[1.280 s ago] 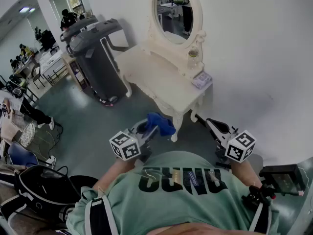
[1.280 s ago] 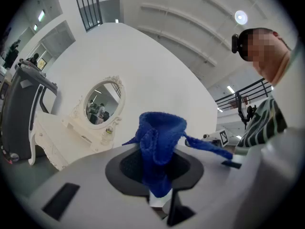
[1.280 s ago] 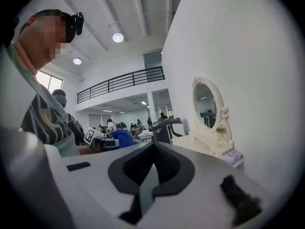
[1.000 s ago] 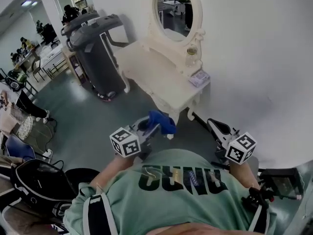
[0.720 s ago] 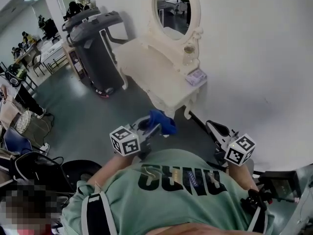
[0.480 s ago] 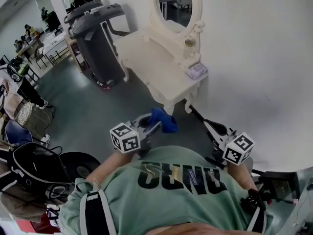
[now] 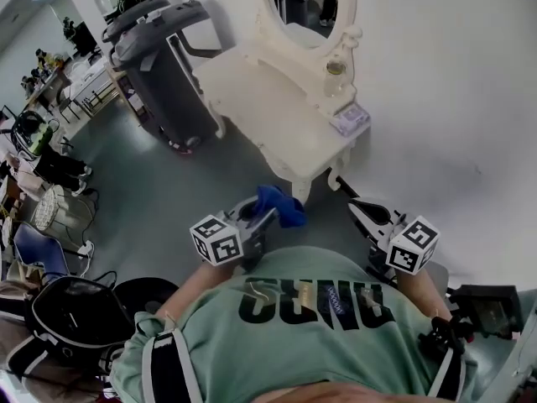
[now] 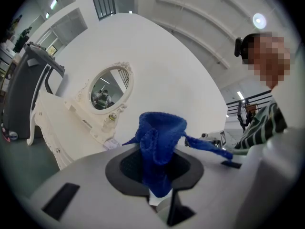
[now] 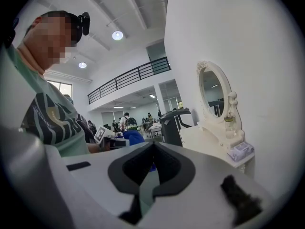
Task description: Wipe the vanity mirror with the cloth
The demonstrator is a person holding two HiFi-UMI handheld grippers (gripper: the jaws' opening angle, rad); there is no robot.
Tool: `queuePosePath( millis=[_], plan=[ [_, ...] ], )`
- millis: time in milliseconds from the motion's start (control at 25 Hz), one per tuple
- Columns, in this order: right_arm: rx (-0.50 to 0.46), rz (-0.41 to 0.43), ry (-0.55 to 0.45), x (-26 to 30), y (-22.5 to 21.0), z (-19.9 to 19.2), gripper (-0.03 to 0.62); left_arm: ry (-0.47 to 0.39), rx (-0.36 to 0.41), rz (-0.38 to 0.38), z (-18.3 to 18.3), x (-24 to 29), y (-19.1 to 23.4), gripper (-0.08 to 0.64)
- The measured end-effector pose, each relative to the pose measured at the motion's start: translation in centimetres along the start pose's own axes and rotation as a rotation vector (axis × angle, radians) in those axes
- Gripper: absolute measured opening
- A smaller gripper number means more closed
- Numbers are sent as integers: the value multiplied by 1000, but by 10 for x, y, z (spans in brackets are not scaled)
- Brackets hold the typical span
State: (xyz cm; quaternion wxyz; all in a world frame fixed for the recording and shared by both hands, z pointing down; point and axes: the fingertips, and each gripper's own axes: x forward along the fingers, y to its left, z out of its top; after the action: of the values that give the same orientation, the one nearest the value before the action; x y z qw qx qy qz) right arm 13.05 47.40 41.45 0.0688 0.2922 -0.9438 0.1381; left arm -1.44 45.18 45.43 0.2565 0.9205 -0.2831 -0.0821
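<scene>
- The left tongs [image 7: 263, 214] are still clenching the bunched blue cloth [image 7: 282, 206]; the right tongs [image 7: 356, 209] are staying pressed together, empty.
- The person is only shifting slightly before the table [image 7: 252, 99]'s near corner.
- The mirror [image 7: 304, 2], at the table's back edge, is remaining well apart from the cloth, so wiping is likely still waiting on an approach.

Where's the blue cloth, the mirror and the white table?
blue cloth [image 7: 281, 206]: head view, its bunched middle.
oval mirror [image 7: 305, 3]: head view, the glass.
white vanity table [image 7: 268, 103]: head view, bare tabletop.
</scene>
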Motion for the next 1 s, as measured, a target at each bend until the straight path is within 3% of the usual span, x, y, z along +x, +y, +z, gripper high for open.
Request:
queuePosePath(
  millis=[160,480,680,880,1000],
  plan=[
    [-11,-59,-6,71,-32,24,12,14,29,-69,39,15,73,84],
    [-17,-158,-38,216,-94,115,12,57,68,-204,163,51,211,84],
    [3,-193,11,254,-144,124,12,72,63,-230,198,100,270,84],
    [29,-223,3,243,-205,132,12,79,95,-179,215,159,306,84],
    [2,-170,-22,231,-249,151,12,57,198,-82,243,207,326,84]
  ],
)
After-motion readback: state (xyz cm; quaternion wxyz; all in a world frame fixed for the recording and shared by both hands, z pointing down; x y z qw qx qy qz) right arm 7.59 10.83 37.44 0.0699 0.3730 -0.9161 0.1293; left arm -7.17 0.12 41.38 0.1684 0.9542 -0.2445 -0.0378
